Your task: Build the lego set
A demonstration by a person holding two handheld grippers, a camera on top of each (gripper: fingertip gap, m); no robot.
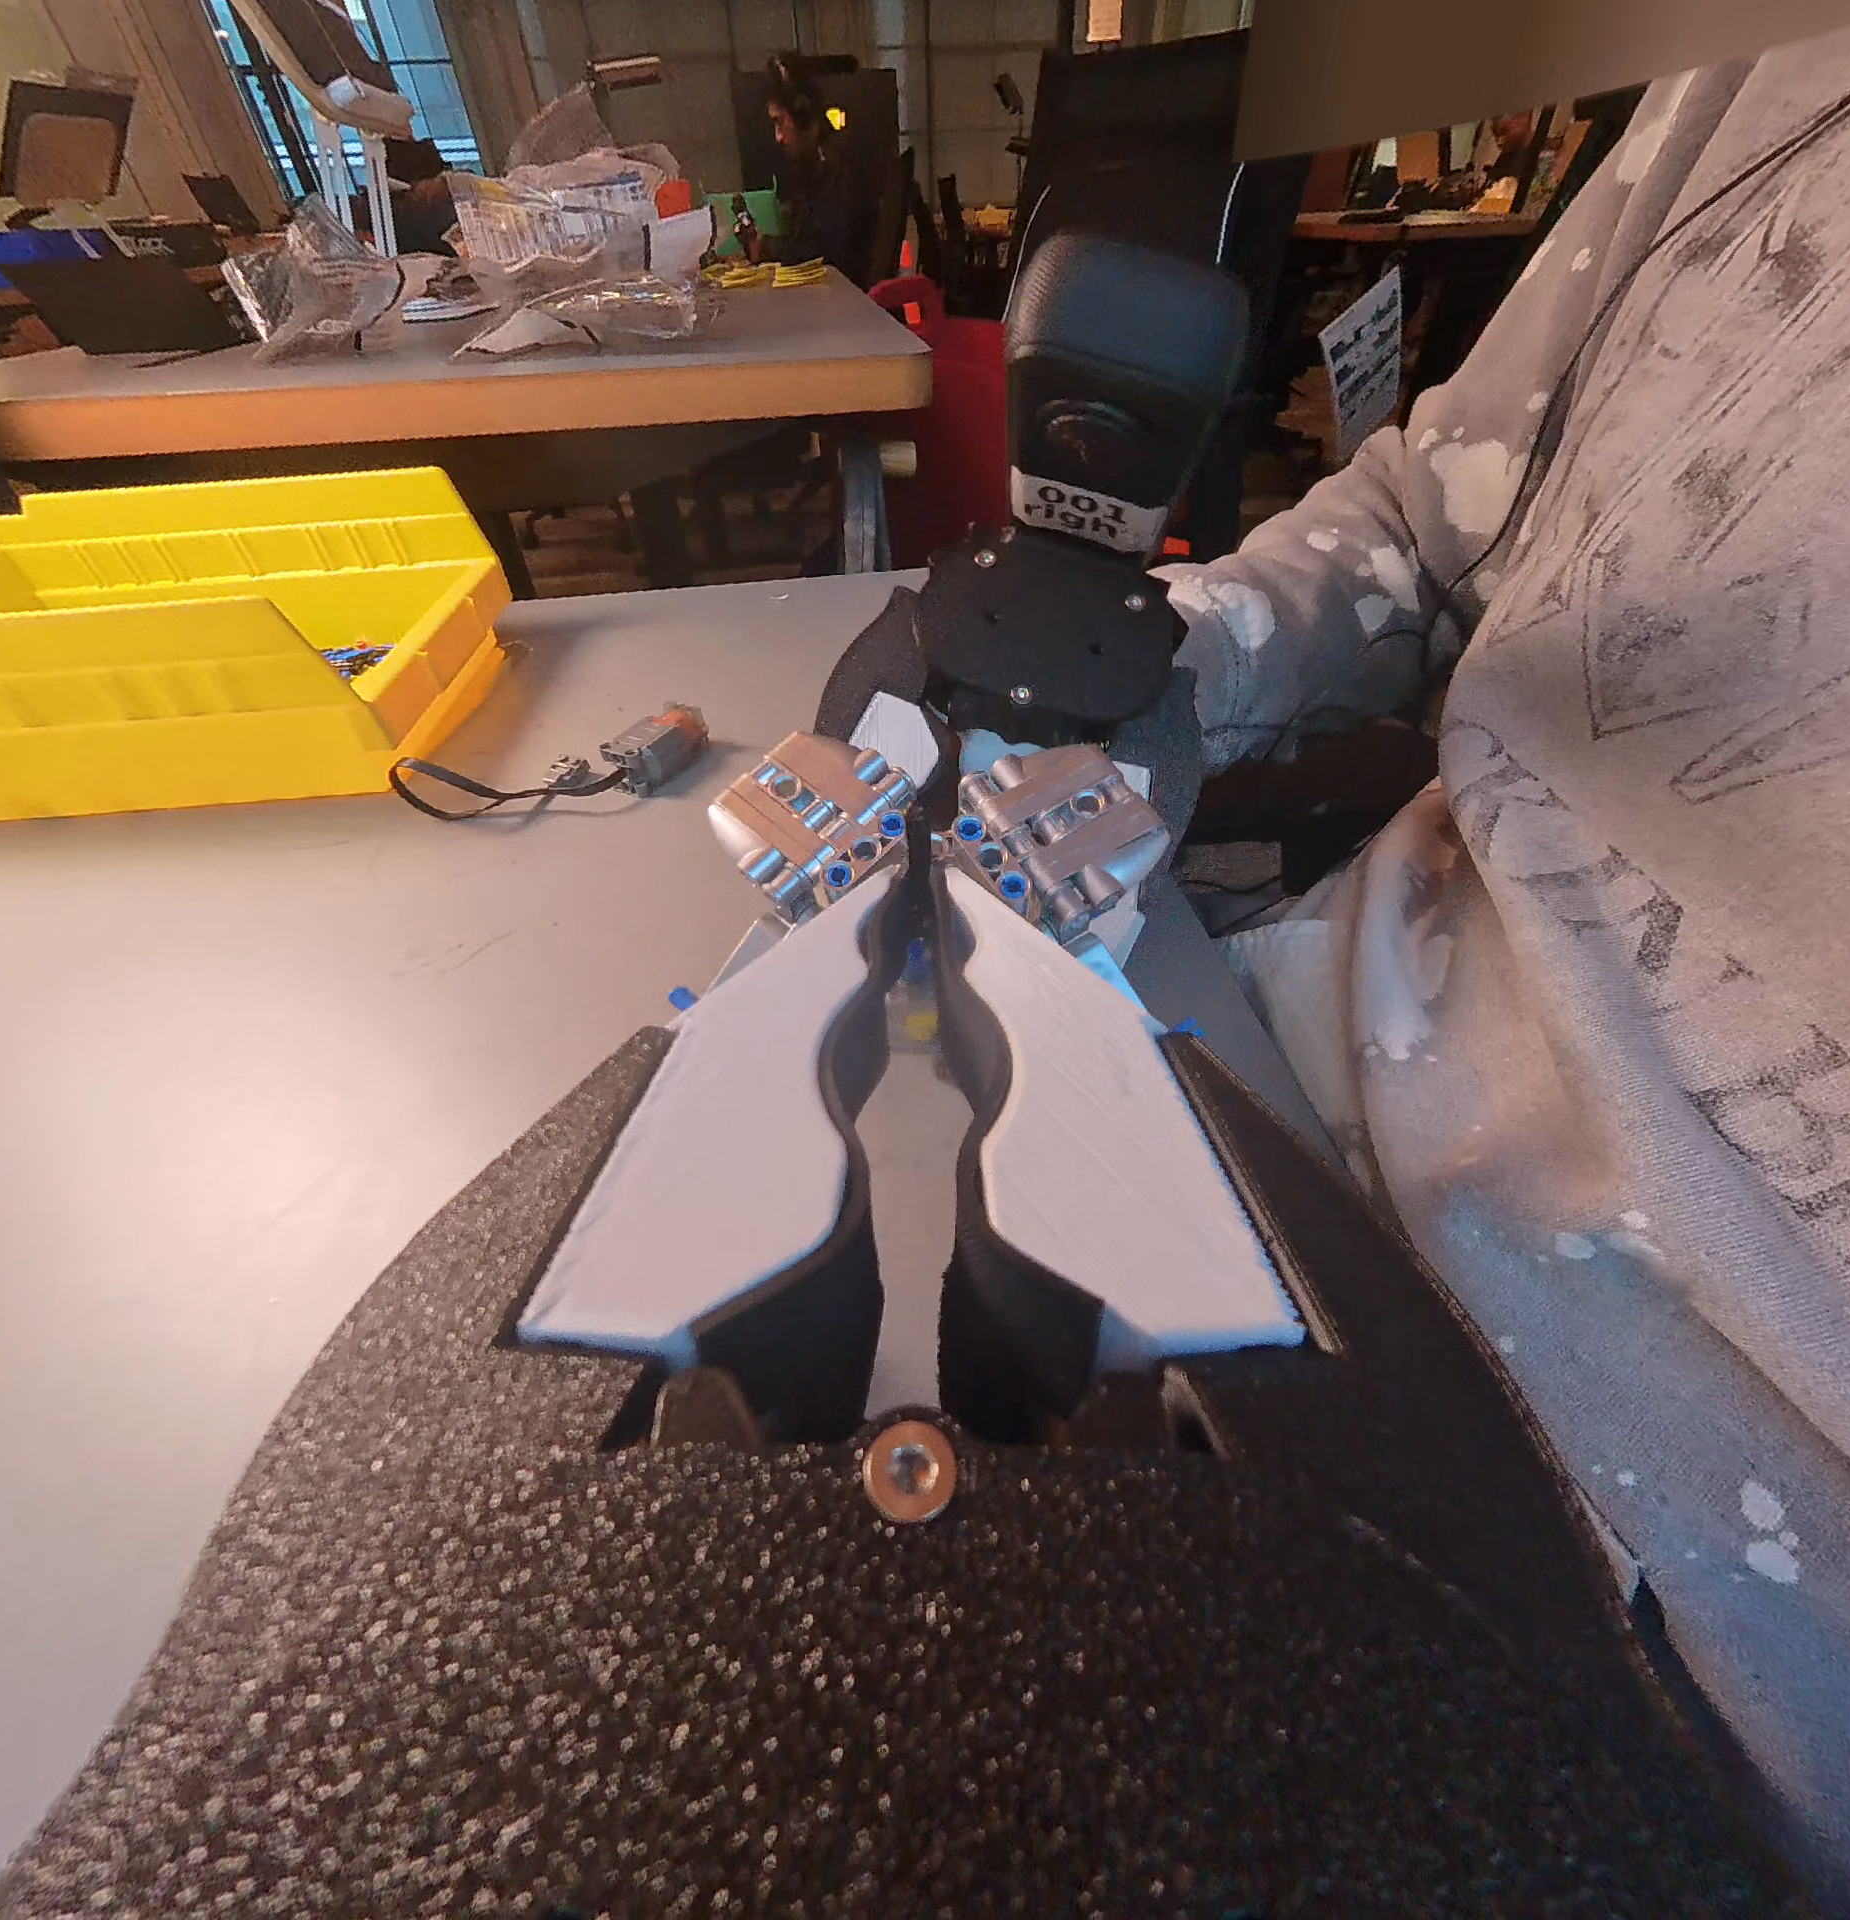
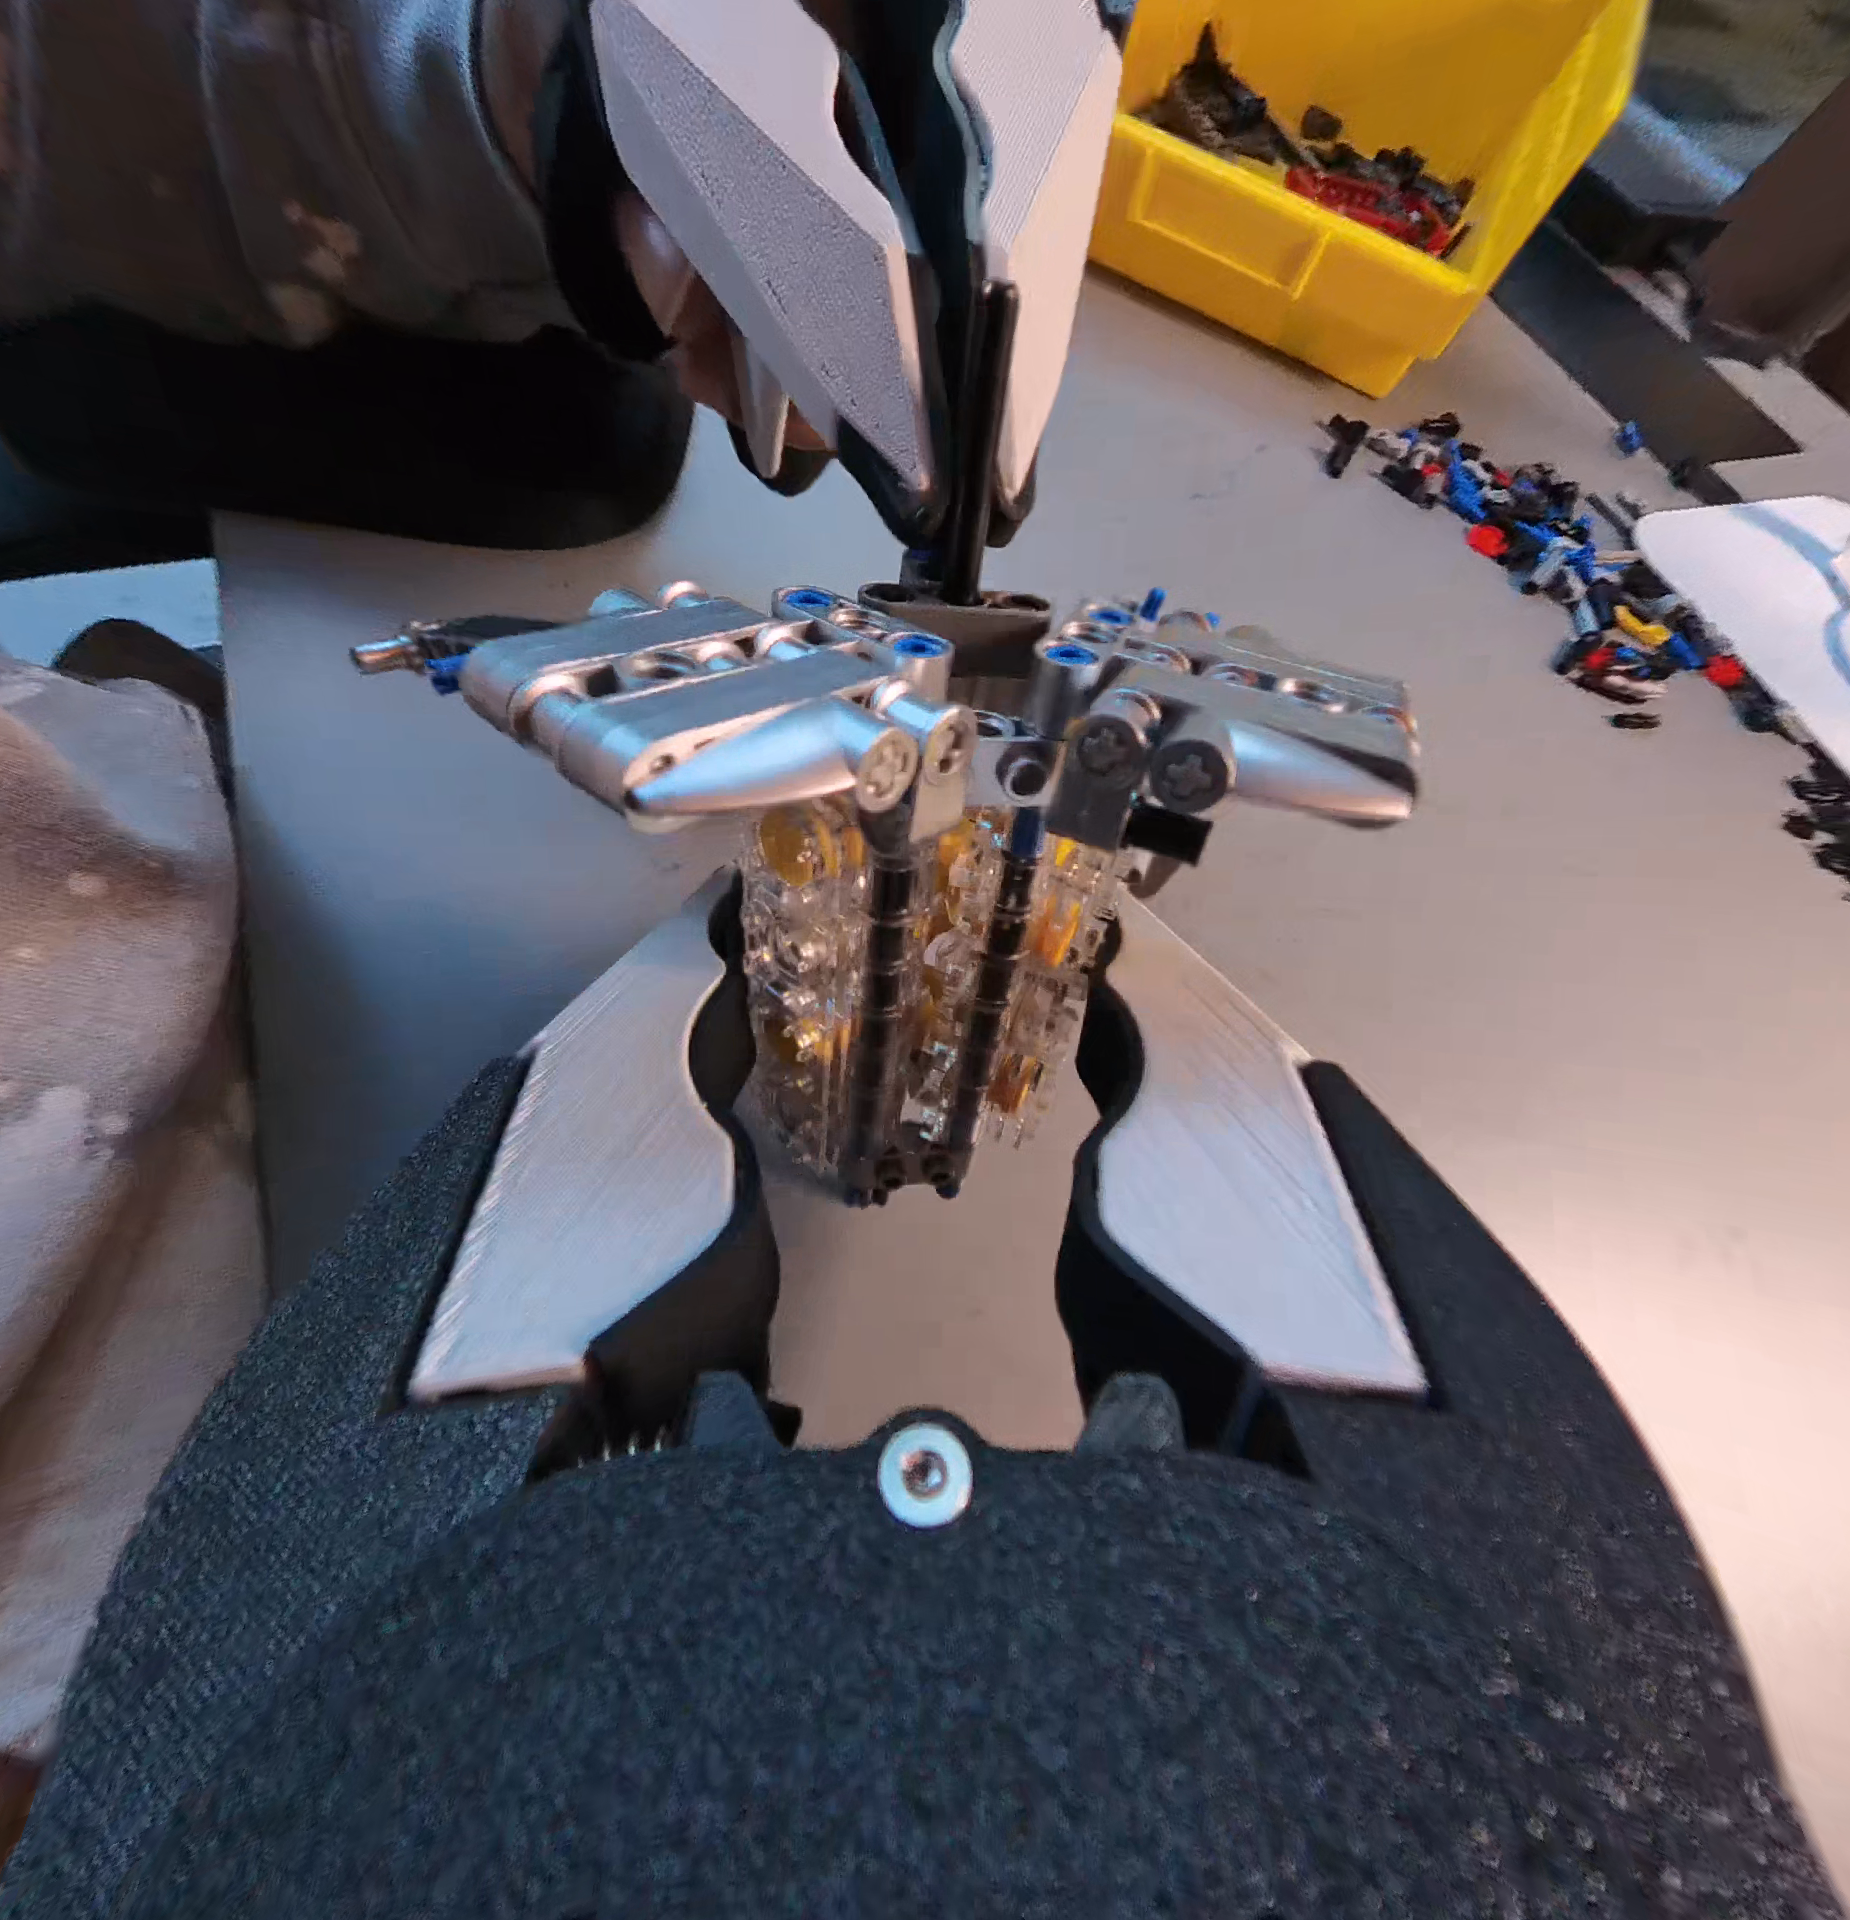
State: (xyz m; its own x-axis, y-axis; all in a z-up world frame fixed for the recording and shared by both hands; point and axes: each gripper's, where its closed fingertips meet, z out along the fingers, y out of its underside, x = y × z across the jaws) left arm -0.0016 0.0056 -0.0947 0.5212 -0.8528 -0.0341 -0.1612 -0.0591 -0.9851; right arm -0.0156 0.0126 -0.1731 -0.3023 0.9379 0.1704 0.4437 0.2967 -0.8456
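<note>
The right hand-held gripper (image 2: pixel 916 1039) clamps the clear-and-yellow core of a brick-built engine model (image 2: pixel 910 748), which stands on the grey worktop (image 2: pixel 1420 1039); the core's internal detail is blurred. The left hand-held gripper (image 2: pixel 957 499) is closed on a thin black rod (image 2: pixel 971 457), its lower end hidden in the model's top. A yellow bin (image 2: pixel 1264 260), partly cut off, holds dark and red parts. Loose small parts (image 2: pixel 1544 561) lie nearby.

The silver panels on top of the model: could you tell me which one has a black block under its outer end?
The silver panel right of centre in the right wrist view; the other panel shows none.
</note>
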